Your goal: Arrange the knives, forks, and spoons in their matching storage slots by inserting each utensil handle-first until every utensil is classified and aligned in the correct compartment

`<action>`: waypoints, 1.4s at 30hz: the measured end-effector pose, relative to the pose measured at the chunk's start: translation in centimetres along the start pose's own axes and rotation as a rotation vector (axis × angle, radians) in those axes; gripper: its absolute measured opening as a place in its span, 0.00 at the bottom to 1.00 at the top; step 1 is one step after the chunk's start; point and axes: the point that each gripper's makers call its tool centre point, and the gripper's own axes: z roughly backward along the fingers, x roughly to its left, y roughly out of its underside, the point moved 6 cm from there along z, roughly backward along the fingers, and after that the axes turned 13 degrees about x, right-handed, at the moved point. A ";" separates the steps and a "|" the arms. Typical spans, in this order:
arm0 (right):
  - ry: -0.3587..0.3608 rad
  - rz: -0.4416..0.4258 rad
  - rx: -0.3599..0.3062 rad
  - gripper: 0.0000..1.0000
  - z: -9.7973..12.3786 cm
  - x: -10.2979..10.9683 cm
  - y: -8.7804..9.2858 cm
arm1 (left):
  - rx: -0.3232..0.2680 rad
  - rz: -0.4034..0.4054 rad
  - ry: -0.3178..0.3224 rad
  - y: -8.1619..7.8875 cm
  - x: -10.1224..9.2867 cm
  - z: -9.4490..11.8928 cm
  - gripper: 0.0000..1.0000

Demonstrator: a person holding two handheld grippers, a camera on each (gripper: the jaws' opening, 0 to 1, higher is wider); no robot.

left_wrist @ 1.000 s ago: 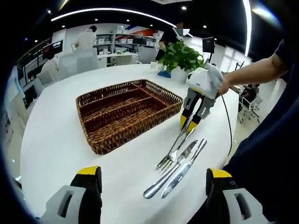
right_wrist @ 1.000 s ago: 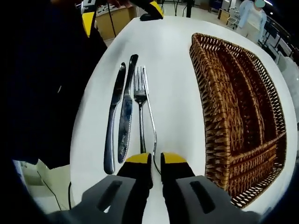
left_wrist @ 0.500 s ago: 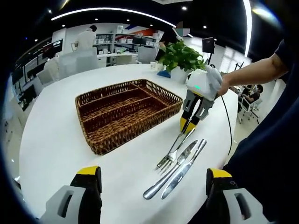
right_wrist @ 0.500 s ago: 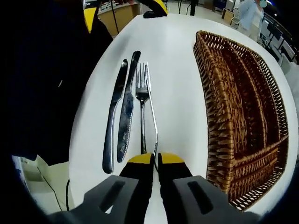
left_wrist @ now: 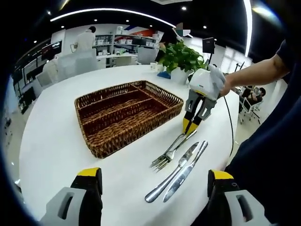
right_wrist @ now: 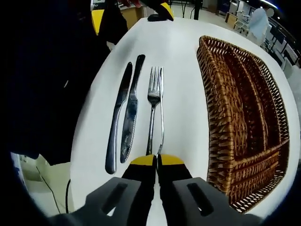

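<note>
On the white table (right_wrist: 178,56), beside the two knives (right_wrist: 124,113), my right gripper (right_wrist: 157,161) pinches both forks (right_wrist: 155,108) by their handle ends; thin, stiff, slick steel, likely to pivot. The wicker tray (right_wrist: 221,117) sits near; my left gripper (left_wrist: 153,181) hangs wide open.

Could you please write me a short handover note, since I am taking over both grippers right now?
Right gripper: jaws shut on the handle ends of two forks; their tines point away, toward the left gripper.
Left gripper: open, holding nothing, hovering over the table.
Two knives lie side by side on the table, next to the forks on the side away from the basket.
Done: nothing stored; every basket compartment I can see is empty.
Left: put the forks in one slot handle-first, then the knives in another. I see no spoons.
</note>
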 end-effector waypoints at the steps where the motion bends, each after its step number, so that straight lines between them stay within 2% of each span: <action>1: -0.002 0.001 -0.004 0.00 0.0 0.1 0.0 | 0.001 -0.001 0.002 0.0 0.0 0.0 0.97; 10: 0.007 0.031 -0.022 0.00 0.9 0.4 -0.3 | -0.001 -0.003 0.001 0.0 0.0 -0.2 0.97; 27: 0.043 0.038 -0.066 0.00 3.0 0.0 -0.9 | -0.008 -0.004 0.000 0.2 -0.5 -0.2 0.97; 32: 0.063 0.043 -0.076 0.00 4.1 -0.6 -1.0 | -0.007 -0.004 -0.004 0.2 -0.6 -0.1 0.97; 42: 0.148 0.029 -0.101 0.00 7.2 -4.1 -1.3 | -0.023 0.002 -0.019 0.0 -0.2 0.4 0.97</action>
